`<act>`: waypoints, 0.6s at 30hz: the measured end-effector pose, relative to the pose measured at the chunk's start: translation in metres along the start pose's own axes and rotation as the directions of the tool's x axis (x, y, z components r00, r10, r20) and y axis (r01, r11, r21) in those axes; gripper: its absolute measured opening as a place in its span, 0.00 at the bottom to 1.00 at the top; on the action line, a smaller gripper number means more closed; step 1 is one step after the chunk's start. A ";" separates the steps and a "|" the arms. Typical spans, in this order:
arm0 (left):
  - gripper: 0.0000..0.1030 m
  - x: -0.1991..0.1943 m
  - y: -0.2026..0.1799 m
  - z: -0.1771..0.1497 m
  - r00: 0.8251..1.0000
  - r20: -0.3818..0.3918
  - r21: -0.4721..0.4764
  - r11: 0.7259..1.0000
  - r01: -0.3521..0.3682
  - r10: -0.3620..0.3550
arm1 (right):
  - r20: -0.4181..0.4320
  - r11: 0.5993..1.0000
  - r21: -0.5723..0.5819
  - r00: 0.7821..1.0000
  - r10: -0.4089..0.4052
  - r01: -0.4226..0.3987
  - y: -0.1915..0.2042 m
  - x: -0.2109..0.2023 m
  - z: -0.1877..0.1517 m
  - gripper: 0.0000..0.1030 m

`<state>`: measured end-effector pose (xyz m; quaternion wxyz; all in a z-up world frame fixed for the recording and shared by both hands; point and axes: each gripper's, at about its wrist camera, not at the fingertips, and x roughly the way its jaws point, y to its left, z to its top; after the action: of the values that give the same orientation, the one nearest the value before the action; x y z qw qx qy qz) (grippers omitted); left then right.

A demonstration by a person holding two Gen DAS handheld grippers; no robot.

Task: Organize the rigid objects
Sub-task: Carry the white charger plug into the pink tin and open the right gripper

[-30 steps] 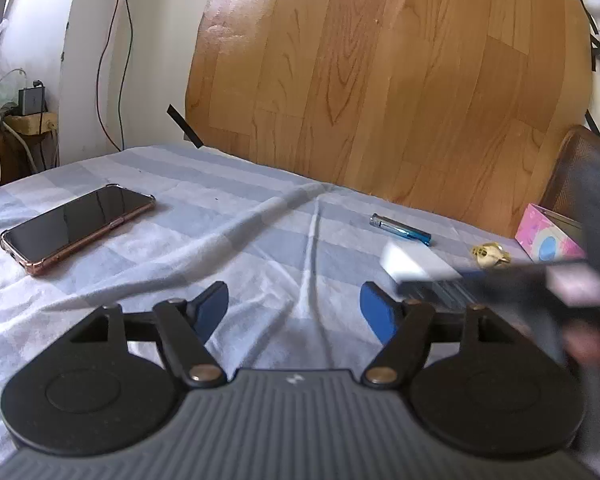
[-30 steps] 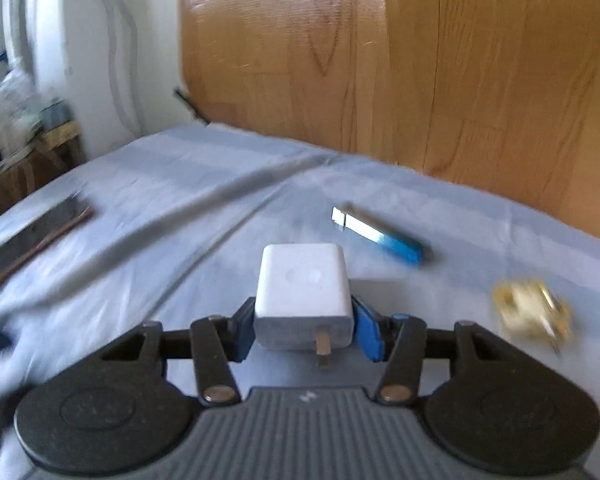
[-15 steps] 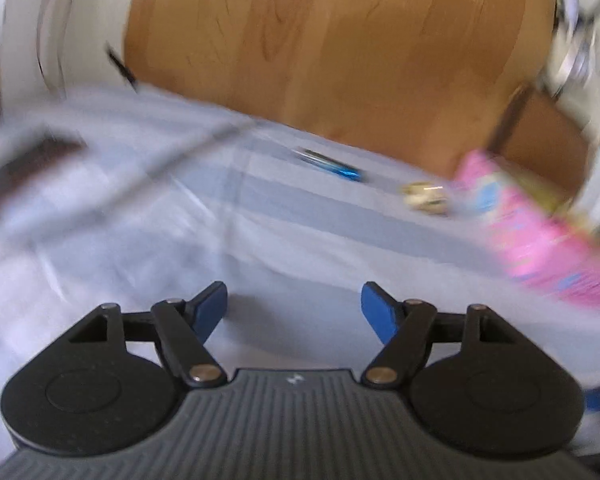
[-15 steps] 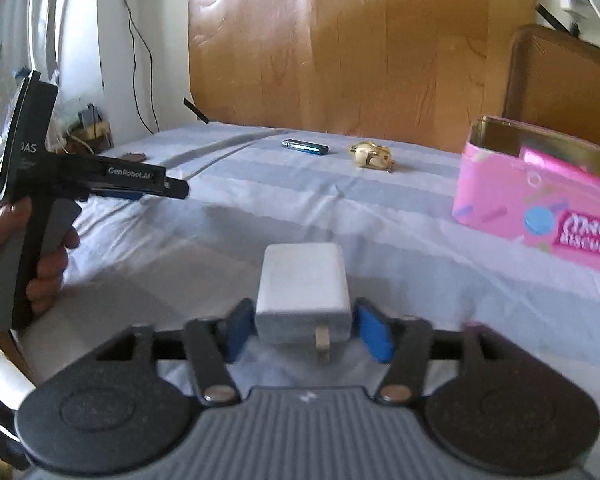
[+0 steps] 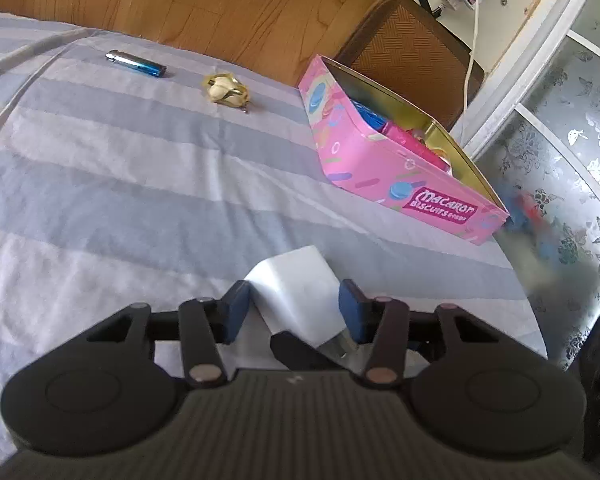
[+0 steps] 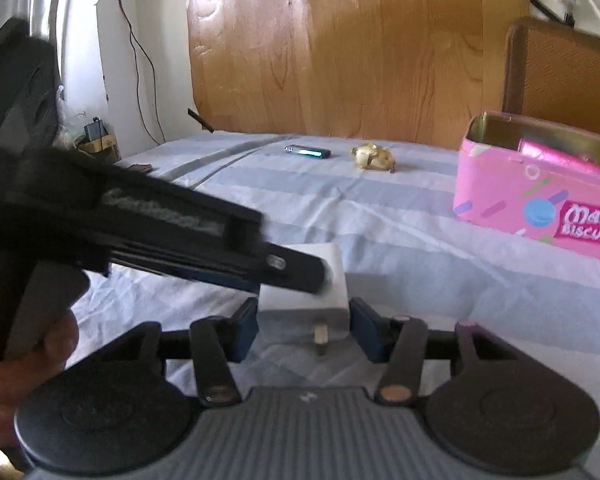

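Note:
A white charger plug [image 6: 305, 300] sits between the blue pads of my right gripper [image 6: 304, 326], which is shut on it above the striped bed sheet. My left gripper [image 5: 292, 310] reaches in from the left and brackets the same charger [image 5: 296, 292]; its jaws stand a little wider than the charger, with a gap on both sides. In the right wrist view the left gripper's fingers [image 6: 284, 268] cross over the charger's top. An open pink biscuit tin [image 5: 400, 176] stands at the right, also seen in the right wrist view [image 6: 536, 204].
A blue lighter [image 5: 136, 65] and a gold trinket [image 5: 225, 89] lie on the far part of the bed, near the wooden headboard [image 5: 220, 4]. A brown chair [image 5: 408, 48] stands behind the tin. A patterned cabinet [image 5: 572, 152] is at the right.
My left gripper swung right, away from the phone, and came in around the charger held by my right gripper. The right gripper drew back from the lighter toward the near side of the bed.

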<state>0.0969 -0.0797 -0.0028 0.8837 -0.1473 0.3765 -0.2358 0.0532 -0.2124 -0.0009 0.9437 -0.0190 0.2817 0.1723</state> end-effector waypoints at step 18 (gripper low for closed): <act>0.45 0.095 -0.137 0.138 0.989 0.110 0.291 0.955 0.061 -0.097 | 0.276 0.960 0.135 0.921 -0.275 0.246 -0.141 0.008 0.091 0.48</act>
<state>0.2138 -0.2344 0.0933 0.9072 -0.0467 0.2768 -0.3135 0.1543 -0.3305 0.0626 0.9892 0.0152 0.1424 0.0320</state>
